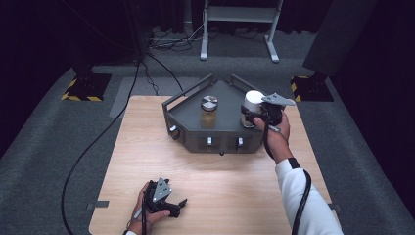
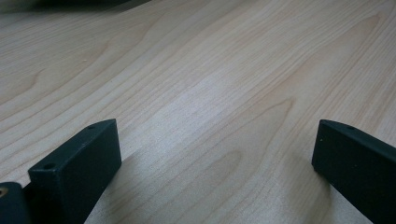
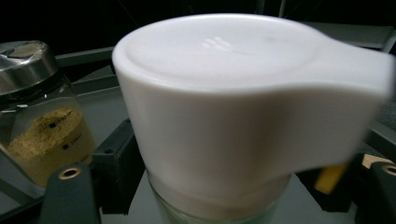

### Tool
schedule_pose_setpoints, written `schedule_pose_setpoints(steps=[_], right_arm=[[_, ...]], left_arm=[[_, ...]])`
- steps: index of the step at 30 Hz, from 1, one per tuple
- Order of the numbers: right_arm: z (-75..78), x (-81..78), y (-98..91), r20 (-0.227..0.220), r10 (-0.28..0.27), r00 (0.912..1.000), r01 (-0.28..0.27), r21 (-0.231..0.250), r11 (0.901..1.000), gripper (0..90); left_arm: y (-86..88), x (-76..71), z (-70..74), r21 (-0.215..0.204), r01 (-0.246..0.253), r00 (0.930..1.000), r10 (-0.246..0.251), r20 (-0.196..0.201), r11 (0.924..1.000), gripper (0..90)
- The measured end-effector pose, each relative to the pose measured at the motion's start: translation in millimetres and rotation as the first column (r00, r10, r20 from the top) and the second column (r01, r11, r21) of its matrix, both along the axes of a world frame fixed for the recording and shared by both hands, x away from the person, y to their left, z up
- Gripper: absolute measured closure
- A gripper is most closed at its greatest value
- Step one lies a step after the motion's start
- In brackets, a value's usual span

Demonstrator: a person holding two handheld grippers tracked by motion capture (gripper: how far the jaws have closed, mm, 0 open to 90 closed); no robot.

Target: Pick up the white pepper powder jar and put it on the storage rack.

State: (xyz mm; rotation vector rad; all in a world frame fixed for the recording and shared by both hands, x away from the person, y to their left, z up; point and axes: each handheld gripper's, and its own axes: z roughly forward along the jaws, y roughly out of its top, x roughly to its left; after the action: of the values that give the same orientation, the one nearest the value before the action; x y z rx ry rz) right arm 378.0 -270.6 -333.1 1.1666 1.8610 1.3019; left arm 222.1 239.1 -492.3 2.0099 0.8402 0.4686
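The fingers [image 3: 114, 158] of the right gripper [image 1: 252, 116] stand narrowly apart on either side of the white-capped jar [image 3: 224, 116]. One sits right against the glass just under the cap, while the cap's jutting tab hides the other, so we cannot tell whether they press or merely flank it. The jar stands upright at the right end of the grey tray [image 1: 222, 139], well apart from the spice jar [image 1: 209, 111] with the metal lid.

We judge it to be stiff, smooth and breakable. The glass body is likely slippery, and the plastic cap is wide and overhanging. We would take hold low on the neck beneath the cap, squarely and firmly, and avoid the tab.

The left gripper [image 1: 178, 207] rests on the bench [image 1: 215, 186], its fingers [image 2: 79, 168] spread wide with nothing but bare wood between them.
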Motion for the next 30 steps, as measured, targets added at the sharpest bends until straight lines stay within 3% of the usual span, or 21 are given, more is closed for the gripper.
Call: schedule_pose_setpoints(steps=[7,11,19,30], right_arm=[[4.9,-0.9,-3.4,-0.004,0.001,1.0000,-0.001,-0.024,0.9997,10.1],[12.8,-4.1,-4.7,-0.006,0.011,0.9999,-0.011,-0.068,0.9976,5.9],[29.1,-20.3,-10.4,0.031,0.008,0.9995,-0.005,-0.094,0.9955,5.2],[42.7,-47.5,-33.4,0.061,0.014,0.9980,-0.009,-0.073,0.9973,5.3]], left_arm=[[0.0,0.0,0.0,0.000,0.000,1.0000,0.000,0.000,1.0000,1.2],[0.0,0.1,0.0,0.000,0.000,1.0000,0.000,0.000,1.0000,1.2],[0.0,0.0,0.0,0.000,0.000,1.0000,0.000,0.000,1.0000,1.2],[0.0,0.0,0.0,0.000,0.000,1.0000,0.000,0.000,1.0000,1.2]])
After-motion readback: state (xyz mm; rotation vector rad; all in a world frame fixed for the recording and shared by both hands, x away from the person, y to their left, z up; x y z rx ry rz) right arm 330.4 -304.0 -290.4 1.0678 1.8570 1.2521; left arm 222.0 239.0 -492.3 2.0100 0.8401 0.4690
